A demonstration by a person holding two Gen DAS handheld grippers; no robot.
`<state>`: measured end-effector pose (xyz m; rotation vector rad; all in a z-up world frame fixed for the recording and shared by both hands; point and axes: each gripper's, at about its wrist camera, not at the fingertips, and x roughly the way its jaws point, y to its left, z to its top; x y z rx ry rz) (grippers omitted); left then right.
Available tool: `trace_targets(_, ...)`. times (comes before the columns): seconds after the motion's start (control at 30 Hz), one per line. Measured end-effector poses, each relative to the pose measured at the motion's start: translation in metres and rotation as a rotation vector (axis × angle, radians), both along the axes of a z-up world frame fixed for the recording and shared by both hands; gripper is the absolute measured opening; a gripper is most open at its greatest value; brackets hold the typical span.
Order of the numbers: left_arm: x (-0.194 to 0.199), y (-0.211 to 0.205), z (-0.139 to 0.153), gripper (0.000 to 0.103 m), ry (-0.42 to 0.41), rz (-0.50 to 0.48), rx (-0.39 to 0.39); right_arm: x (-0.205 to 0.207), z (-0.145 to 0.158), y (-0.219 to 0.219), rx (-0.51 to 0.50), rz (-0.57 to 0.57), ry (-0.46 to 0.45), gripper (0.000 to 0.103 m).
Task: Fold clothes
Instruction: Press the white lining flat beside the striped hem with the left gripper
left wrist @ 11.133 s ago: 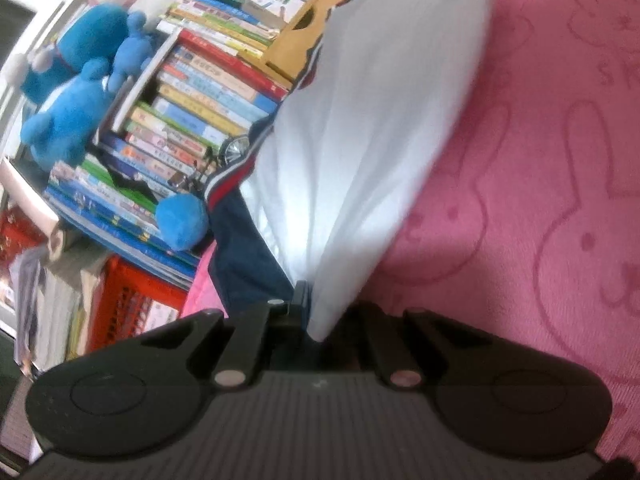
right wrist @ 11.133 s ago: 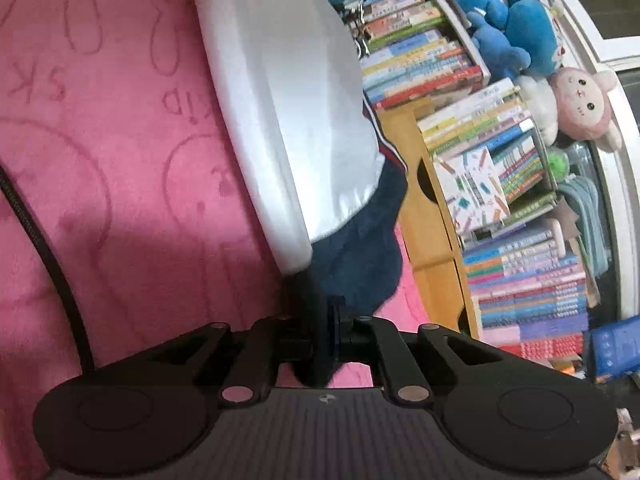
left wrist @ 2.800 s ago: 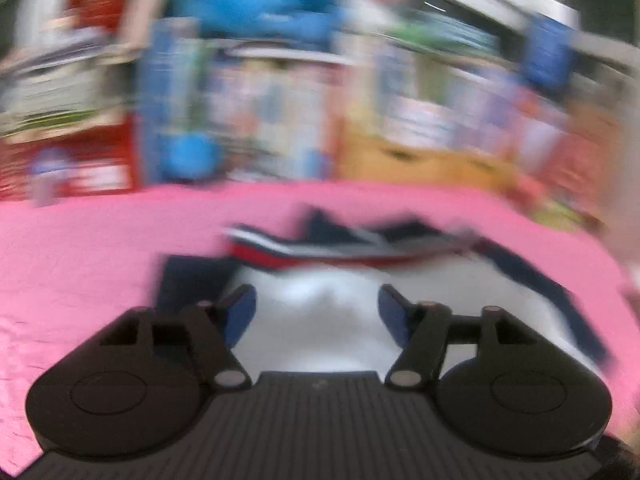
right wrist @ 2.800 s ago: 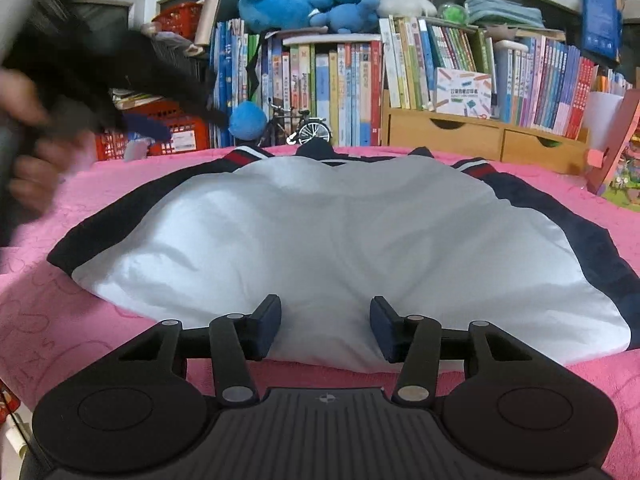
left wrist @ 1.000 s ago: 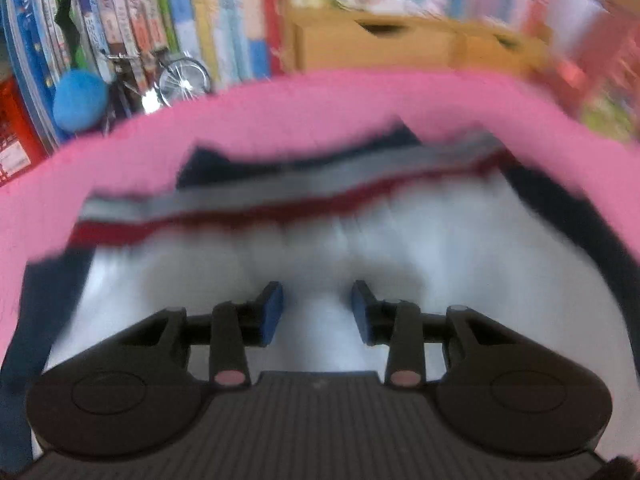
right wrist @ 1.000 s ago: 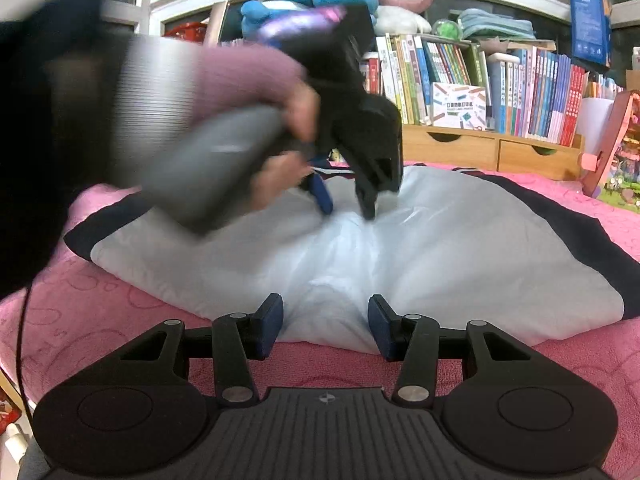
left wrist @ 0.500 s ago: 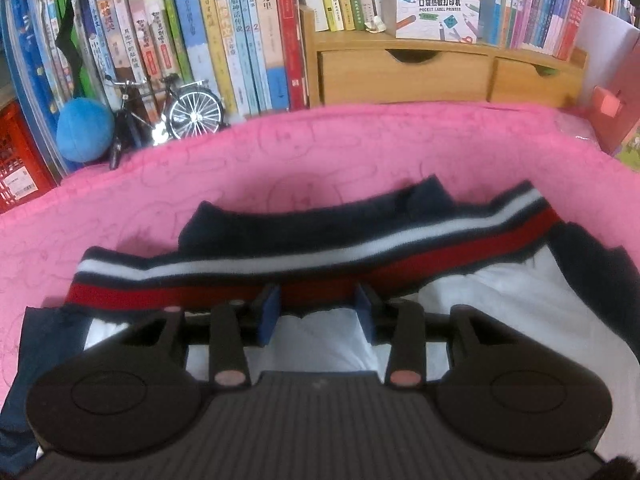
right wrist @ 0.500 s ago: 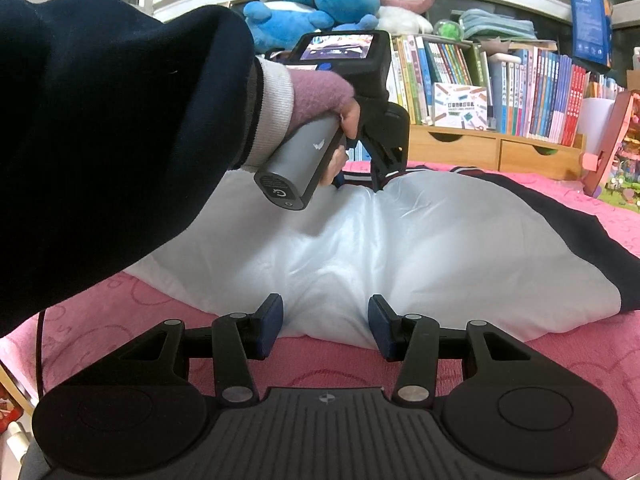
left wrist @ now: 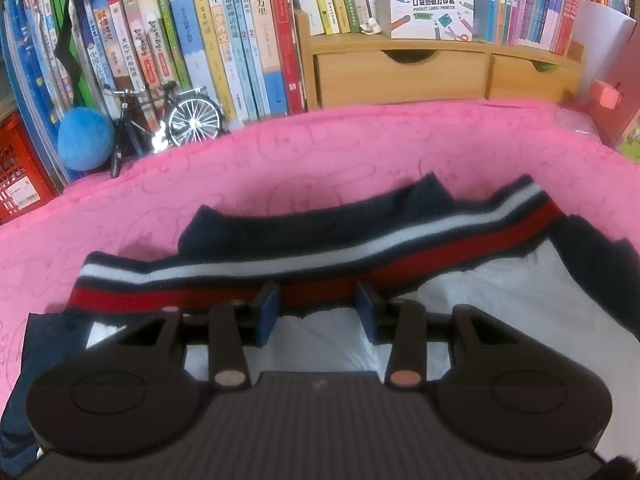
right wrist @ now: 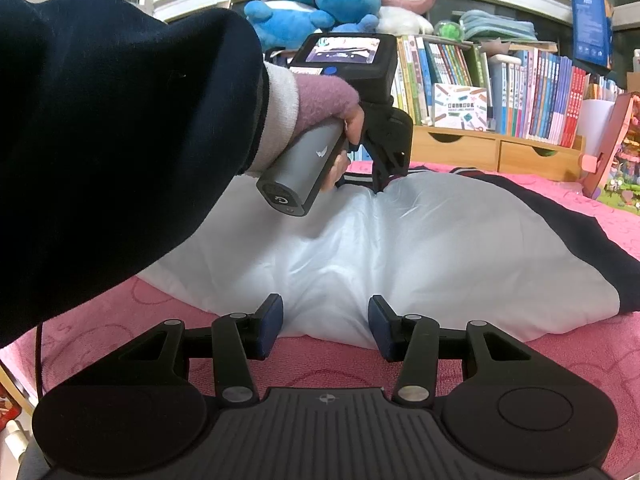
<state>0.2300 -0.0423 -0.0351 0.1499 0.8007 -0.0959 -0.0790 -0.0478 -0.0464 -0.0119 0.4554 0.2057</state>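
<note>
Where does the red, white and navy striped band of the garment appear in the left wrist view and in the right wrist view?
Left wrist view: the striped band crosses the middle of the picture, just beyond the open left gripper.
Right wrist view: only a short piece shows at the garment's far edge, behind the left gripper.
Shared landmark: the white label printer box on the wooden drawers.

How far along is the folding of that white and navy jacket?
Early. The jacket lies spread on the pink blanket, no fold visible. The left hand-held gripper, jaws just opening, sits at the striped hem; the right hand-held gripper waits open at the near edge. All folds remain.
</note>
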Motion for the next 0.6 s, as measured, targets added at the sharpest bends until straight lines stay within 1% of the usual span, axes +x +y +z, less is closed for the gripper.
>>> trace_targets(0.13, 0.000, 0.000, 0.000, 0.042, 0.000, 0.002, -0.001, 0.001, 0.001, 0.000, 0.000, 0.000, -0.001, 0.048)
trace_targets(0.23, -0.003, 0.003, 0.005, 0.042, 0.008, 0.007, -0.005, 0.001, 0.001, 0.000, 0.000, 0.002, -0.001, 0.048)
trace_targets(0.3, -0.013, 0.007, 0.012, 0.041, 0.026, 0.010, -0.020, 0.001, 0.001, -0.001, 0.000, 0.004, 0.000, 0.048)
trace_targets(0.37, -0.031, 0.013, 0.023, 0.043, 0.040, -0.015, -0.047, 0.001, 0.000, -0.001, 0.001, 0.004, -0.001, 0.048)
trace_targets(0.47, -0.069, 0.022, 0.039, 0.045, 0.060, -0.072, -0.087, 0.001, 0.000, -0.001, 0.001, 0.003, -0.001, 0.048)
trace_targets(0.53, -0.095, 0.027, 0.046, 0.046, 0.089, -0.114, -0.119, 0.002, 0.000, -0.001, 0.001, 0.002, 0.000, 0.048)
trace_targets(0.57, -0.109, 0.030, 0.047, 0.046, 0.116, -0.140, -0.138, 0.002, 0.000, -0.001, 0.001, 0.002, 0.001, 0.048)
trace_targets(0.6, -0.119, 0.030, 0.045, 0.046, 0.145, -0.158, -0.140, 0.002, 0.000, -0.001, 0.001, 0.002, 0.001, 0.048)
